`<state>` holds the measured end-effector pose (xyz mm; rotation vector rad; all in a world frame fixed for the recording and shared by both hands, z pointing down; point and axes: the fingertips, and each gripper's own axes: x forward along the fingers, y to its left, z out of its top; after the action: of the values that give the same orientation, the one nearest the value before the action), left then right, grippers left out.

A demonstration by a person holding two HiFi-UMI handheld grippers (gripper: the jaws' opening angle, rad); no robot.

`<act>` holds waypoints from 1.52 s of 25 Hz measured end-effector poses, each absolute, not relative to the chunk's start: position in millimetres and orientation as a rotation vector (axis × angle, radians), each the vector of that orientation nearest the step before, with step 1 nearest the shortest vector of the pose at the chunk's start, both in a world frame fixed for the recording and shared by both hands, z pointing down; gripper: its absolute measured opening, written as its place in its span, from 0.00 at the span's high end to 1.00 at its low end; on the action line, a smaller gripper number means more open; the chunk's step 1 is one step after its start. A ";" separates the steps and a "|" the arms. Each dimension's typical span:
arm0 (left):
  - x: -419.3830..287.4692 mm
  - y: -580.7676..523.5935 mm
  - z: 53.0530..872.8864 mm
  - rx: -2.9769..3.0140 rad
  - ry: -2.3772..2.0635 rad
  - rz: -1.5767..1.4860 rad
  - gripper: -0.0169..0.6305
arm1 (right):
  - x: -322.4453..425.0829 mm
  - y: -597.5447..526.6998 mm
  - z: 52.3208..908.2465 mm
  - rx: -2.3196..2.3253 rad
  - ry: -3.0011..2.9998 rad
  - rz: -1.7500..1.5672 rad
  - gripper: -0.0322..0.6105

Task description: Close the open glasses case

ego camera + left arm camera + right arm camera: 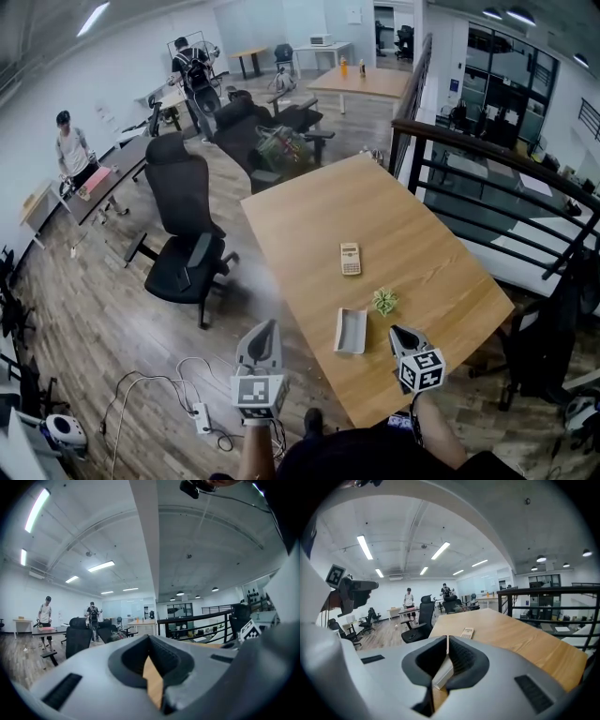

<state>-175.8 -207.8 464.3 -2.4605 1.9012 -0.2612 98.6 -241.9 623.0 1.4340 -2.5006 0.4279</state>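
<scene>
The open glasses case (351, 331), pale grey, lies near the front edge of the wooden table (309, 216). My right gripper (397, 330) is shut and empty, just to the right of the case and low over the table. Seen from the right gripper view, my right gripper (448, 638) has its jaws together, and part of the case (443, 673) shows below them. My left gripper (271, 325) hangs left of the table's edge, above the floor. The left gripper view shows my left gripper (150, 639) with its jaws closed and nothing between them.
A yellow calculator (350, 259) lies beyond the case, with a small green object (384, 301) between them. Black office chairs (187, 248) stand left of the table. A power strip and cables (202, 419) lie on the floor. A black railing (487, 159) runs along the right.
</scene>
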 end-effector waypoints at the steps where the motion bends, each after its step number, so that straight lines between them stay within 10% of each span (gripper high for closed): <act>1: -177.3 -206.2 463.7 -2.457 1.904 -0.262 0.97 | 93.2 -243.6 635.2 1.403 -2.492 0.453 0.93; 5: -185.6 -198.5 464.9 -2.446 1.929 -0.270 0.97 | 71.2 -244.7 694.8 1.245 -2.438 0.578 0.91; 8: -190.9 -192.0 463.2 -2.457 1.950 -0.274 0.97 | 56.1 -242.9 742.9 1.143 -2.353 0.647 0.68; 29: -239.8 -149.1 481.5 -2.419 2.130 -0.318 0.97 | 44.6 -250.0 840.3 1.165 -2.023 0.736 0.82; 38: -240.5 -147.0 479.6 -2.412 2.119 -0.335 0.97 | 48.7 -251.2 819.4 0.853 -1.668 -0.194 0.84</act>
<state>-240.5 -147.0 479.6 -2.4118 2.1193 -0.3350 48.7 -251.2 819.4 0.8525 -1.6675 -0.1943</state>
